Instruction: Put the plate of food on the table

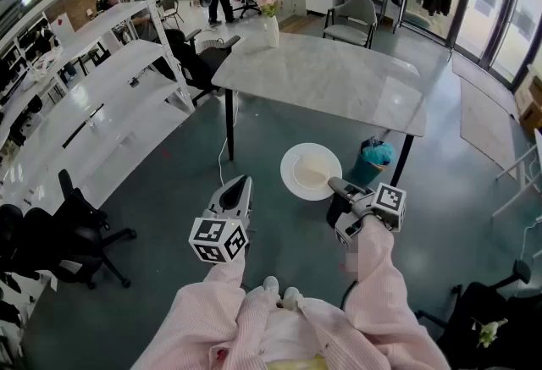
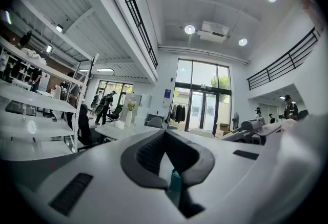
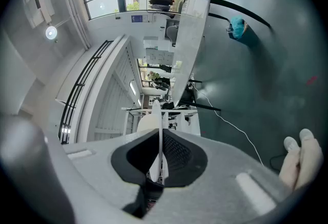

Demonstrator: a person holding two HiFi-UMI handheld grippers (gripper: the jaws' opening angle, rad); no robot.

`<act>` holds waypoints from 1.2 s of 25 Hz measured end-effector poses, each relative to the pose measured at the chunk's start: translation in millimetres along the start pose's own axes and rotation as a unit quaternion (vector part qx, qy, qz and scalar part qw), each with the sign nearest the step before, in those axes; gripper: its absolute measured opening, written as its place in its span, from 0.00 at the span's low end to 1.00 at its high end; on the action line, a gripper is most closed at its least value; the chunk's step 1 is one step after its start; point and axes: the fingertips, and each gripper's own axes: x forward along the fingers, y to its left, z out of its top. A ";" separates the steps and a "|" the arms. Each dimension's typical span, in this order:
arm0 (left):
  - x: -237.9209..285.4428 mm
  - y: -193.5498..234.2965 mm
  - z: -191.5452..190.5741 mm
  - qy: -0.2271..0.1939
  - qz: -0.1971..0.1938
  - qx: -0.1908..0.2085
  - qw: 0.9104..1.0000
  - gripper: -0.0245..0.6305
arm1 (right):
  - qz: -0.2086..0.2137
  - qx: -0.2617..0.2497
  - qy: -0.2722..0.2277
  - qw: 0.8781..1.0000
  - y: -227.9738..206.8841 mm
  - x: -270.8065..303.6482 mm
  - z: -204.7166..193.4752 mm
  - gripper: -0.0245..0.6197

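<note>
**Plate in the air, short of the surface: picked up, not yet set down**

The right gripper (image 1: 336,186) has its jaws closed narrowly on the near rim of the white plate (image 1: 311,171). The plate hangs roughly flat over the grey-green floor (image 1: 254,131), just in front of the near edge of the marble surface (image 1: 339,76) and not yet above it. A pale patch lies in the plate's middle, but I cannot tell what food it is. In the right gripper view the rim shows as a thin white edge pinched between the pads. The left gripper (image 1: 240,184) hangs beside it, jaws together on nothing. A vase (image 1: 271,28) of flowers stands at the far end of the surface. By my judgement, what is left is to bring the plate over the edge, lower it level and let go.
</note>
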 end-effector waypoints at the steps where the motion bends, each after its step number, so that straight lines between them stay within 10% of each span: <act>1: -0.5 -1.7 -0.8 0.000 0.001 -0.001 1.000 0.03 | -0.001 0.000 0.000 1.000 -0.1 -1.8 0.5 0.07; 30: 84.4 39.0 -5.7 -0.002 0.031 -0.013 0.999 0.03 | -0.006 -0.007 0.019 1.000 -8.7 67.5 73.2 0.07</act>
